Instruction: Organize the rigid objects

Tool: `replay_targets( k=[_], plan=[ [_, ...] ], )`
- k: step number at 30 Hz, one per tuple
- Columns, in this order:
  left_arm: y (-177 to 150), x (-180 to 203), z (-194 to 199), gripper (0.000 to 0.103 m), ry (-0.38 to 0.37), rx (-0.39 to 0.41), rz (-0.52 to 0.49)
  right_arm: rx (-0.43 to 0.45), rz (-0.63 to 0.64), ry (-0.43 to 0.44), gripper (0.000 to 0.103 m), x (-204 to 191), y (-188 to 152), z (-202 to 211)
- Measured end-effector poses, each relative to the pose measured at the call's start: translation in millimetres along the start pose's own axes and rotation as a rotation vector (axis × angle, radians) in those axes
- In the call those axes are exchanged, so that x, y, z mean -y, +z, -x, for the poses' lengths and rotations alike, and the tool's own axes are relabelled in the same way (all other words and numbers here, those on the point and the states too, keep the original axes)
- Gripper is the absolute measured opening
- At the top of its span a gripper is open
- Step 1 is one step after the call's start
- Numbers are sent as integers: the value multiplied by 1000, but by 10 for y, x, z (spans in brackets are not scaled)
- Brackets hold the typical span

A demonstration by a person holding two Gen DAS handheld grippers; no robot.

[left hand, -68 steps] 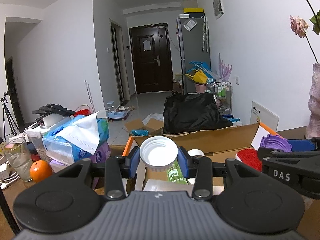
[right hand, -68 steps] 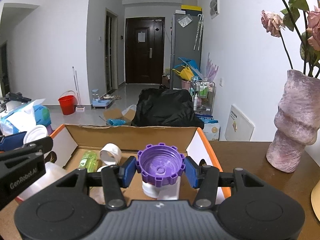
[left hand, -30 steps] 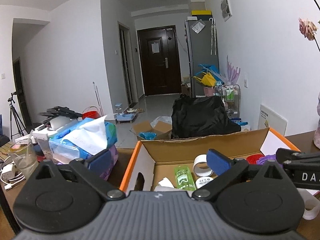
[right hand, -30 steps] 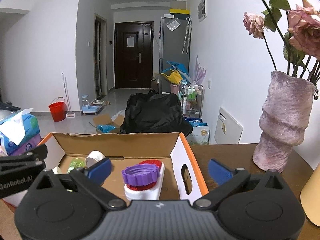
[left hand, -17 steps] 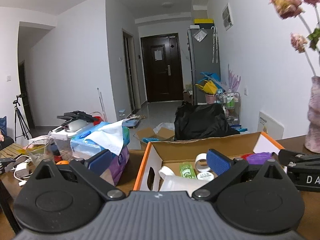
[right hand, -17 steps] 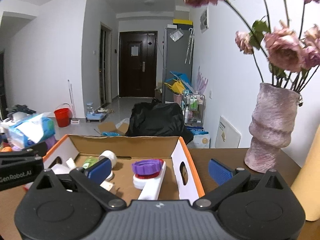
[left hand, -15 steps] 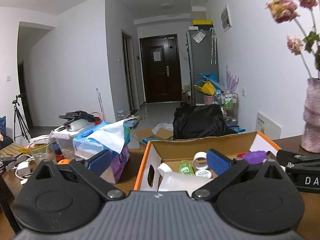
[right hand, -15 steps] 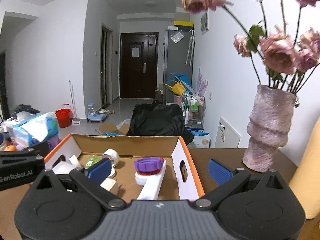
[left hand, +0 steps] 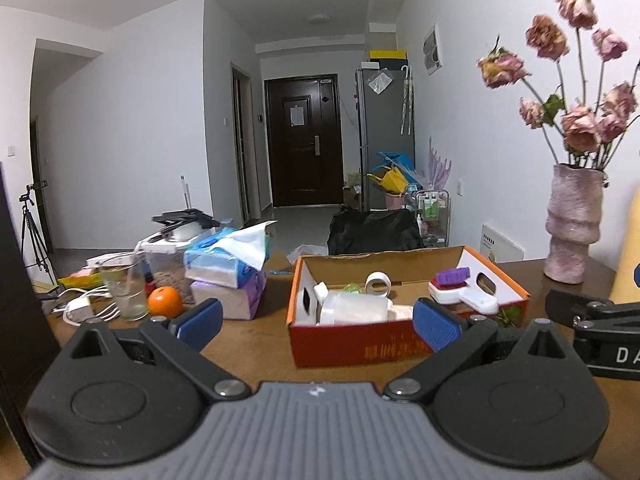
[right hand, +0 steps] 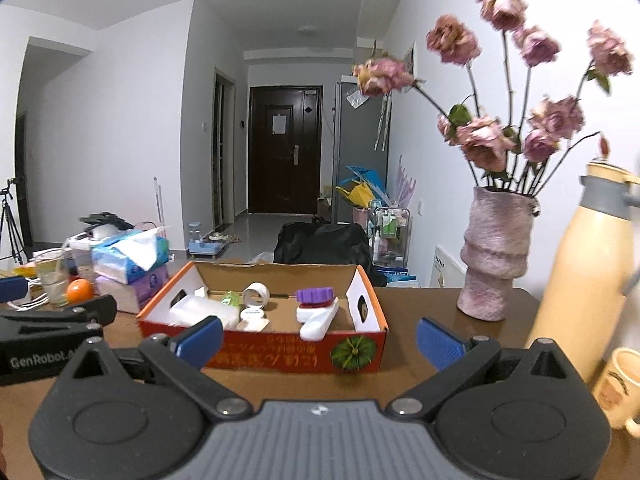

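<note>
Both claws are spread wide and hold nothing: the left gripper (left hand: 318,322) and the right gripper (right hand: 320,340) hang above the brown table (right hand: 424,364), back from the cardboard box (right hand: 264,354), each with its 2 blue pads far apart. The rigid objects lie inside that box. A purple cap (right hand: 315,294) sits on top of a white handled piece (right hand: 318,320) near the right wall; a roll of white tape (right hand: 256,294) stands on edge toward the back; a white plastic container (left hand: 354,309) lies on its side at the left, with a green item (right hand: 231,299) behind it and a small round white tin (right hand: 251,314) in front. All of these look like light, stiff plastic, so a firm pinch should not crush them, though the smooth surfaces could slip. I would take the cap across its ridged rim, the tape across its flat sides and the container at its narrow neck. The box's near wall hides the lower parts of everything inside, so I cannot tell how the cap is seated on the white piece or what else lies on the floor of the box. The green item is too small to identify. At the right edge of the right wrist view a cream flask (right hand: 580,272) and a mug (right hand: 618,390) are cut off.
</note>
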State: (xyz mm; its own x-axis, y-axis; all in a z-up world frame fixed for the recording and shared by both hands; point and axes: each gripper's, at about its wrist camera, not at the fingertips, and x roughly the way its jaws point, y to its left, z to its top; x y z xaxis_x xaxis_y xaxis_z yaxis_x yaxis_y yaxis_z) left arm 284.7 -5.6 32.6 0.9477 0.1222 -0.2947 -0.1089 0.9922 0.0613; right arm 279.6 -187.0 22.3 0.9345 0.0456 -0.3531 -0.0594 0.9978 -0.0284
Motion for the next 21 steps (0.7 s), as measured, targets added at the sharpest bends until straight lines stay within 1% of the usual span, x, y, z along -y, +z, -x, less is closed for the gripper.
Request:
replay_targets(
  k=[10,14,21],
  plan=[
    [-258,-310,1023,103,-5,3,27,26,24,7,103,-140,-303,1065],
    [-371,-409,1317,103,-8,-6,34,36,38,17,103,-233,-433,1422],
    [-528,-504,1653,103,-9,-11,33,32,56,27,103,-315,-597,1747]
  ],
)
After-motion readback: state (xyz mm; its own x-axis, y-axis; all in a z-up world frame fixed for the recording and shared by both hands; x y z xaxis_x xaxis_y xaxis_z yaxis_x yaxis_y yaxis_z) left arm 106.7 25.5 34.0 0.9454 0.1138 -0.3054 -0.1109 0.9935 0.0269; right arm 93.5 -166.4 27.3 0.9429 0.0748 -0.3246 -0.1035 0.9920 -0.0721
